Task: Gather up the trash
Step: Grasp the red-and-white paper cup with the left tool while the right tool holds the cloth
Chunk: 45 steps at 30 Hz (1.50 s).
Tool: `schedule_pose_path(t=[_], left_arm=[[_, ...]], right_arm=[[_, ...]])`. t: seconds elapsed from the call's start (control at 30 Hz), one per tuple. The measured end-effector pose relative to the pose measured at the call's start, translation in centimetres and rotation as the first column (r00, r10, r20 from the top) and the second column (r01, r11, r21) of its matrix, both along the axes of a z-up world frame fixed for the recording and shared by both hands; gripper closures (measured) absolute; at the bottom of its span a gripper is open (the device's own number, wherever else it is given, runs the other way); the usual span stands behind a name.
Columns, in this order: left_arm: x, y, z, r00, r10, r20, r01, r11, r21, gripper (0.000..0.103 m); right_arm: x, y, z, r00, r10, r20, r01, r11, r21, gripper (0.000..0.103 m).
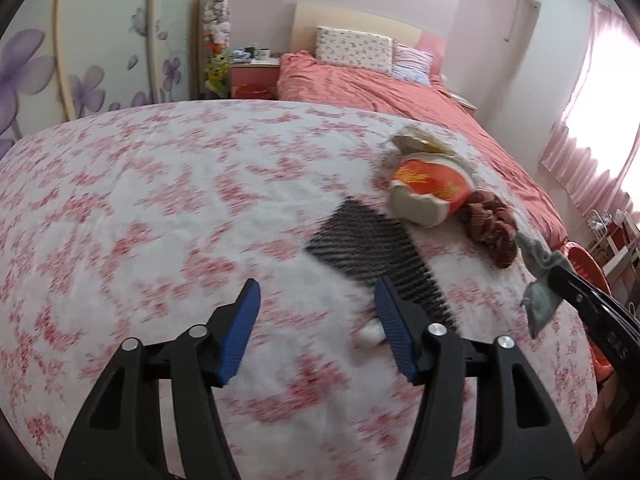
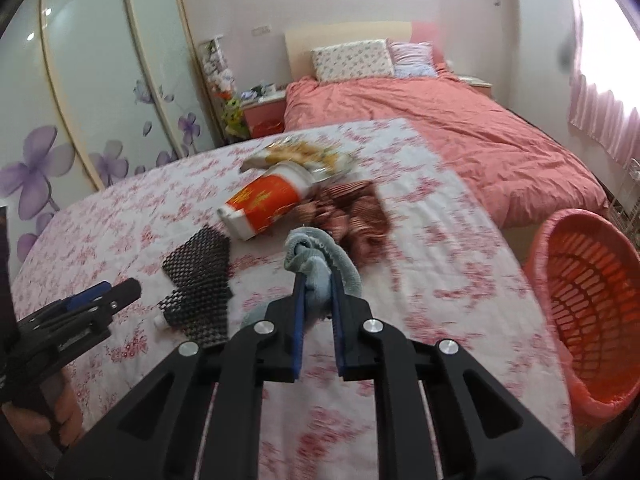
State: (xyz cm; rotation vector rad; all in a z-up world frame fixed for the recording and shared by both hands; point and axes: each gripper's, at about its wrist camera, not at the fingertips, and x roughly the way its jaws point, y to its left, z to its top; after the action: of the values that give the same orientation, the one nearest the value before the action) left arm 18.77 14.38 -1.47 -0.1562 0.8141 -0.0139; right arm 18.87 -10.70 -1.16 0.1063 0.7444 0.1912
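Note:
My right gripper (image 2: 318, 284) is shut on a grey-blue cloth (image 2: 320, 256) and holds it above the floral tablecloth; the cloth also shows in the left wrist view (image 1: 540, 276). My left gripper (image 1: 316, 300) is open and empty above the table, next to a black mesh piece (image 1: 372, 248) (image 2: 200, 280). A small white bit (image 1: 370, 334) lies by its right finger. An orange and white paper cup (image 1: 428, 192) (image 2: 264, 204) lies on its side. A snack wrapper (image 2: 304, 156) lies behind the cup. A brown cloth (image 2: 352, 216) lies beside it.
An orange slotted basket (image 2: 588, 280) stands on the floor right of the table. A bed with a salmon cover (image 2: 440, 120) lies beyond. A wardrobe with purple flowers (image 2: 80, 120) is on the left. The floral table (image 1: 140, 200) fills the foreground.

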Motion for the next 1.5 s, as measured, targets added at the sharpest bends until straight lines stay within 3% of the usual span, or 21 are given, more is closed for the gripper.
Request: schedule_pose_path(t=[0.17, 0.5, 0.67, 0.87, 1.0, 1.13, 1.23, 1.3, 1.5], left_arm=[[3.1, -3.5, 0.7, 0.997, -0.070, 0.012, 0.070, 0.997, 0.012, 0.028], [11.0, -8.0, -1.1, 0.989, -0.133, -0.072, 0.138, 0.987, 0.077, 0.015], [12.0, -8.2, -1.7, 0.983, -0.153, -0.101, 0.158, 0.987, 0.042, 0.015], [12.4, -8.7, -1.3, 0.979, -0.186, -0.084, 0.189, 0.982, 0.028, 0.014], [12.9, -9.5, -1.6, 0.981, -0.169, -0.099, 0.178, 0.979, 0.101, 0.014], [13.3, -9.7, -2.2, 0.981, -0.159, -0.112, 0.172, 0.978, 0.121, 0.014], [13.4, -9.8, -2.4, 0.980, -0.160, -0.118, 0.174, 0.978, 0.116, 0.018], [13.4, -9.9, -2.5, 0.980, -0.163, -0.114, 0.176, 0.977, 0.118, 0.028], [12.1, -9.3, -1.9, 0.983, -0.160, -0.095, 0.170, 0.979, 0.108, 0.029]], right_arm=[[0.0, -2.9, 0.2, 0.998, -0.068, 0.008, 0.068, 0.998, -0.002, 0.090], [0.7, -8.7, -0.6, 0.986, -0.167, -0.003, 0.167, 0.985, 0.041, 0.090], [1.2, -9.9, -1.0, 0.983, -0.183, -0.007, 0.183, 0.982, 0.053, 0.090], [1.4, -10.0, -1.6, 0.984, -0.178, -0.015, 0.178, 0.982, 0.055, 0.090], [1.4, -10.1, -1.8, 0.984, -0.179, -0.018, 0.180, 0.982, 0.057, 0.090], [1.4, -10.1, -1.6, 0.983, -0.182, -0.016, 0.182, 0.982, 0.056, 0.090], [1.4, -10.2, -1.6, 0.983, -0.181, -0.016, 0.182, 0.982, 0.056, 0.090], [1.5, -10.2, -1.6, 0.983, -0.182, -0.018, 0.182, 0.982, 0.056, 0.090], [1.4, -10.3, -1.6, 0.983, -0.182, -0.017, 0.183, 0.982, 0.057, 0.090]])
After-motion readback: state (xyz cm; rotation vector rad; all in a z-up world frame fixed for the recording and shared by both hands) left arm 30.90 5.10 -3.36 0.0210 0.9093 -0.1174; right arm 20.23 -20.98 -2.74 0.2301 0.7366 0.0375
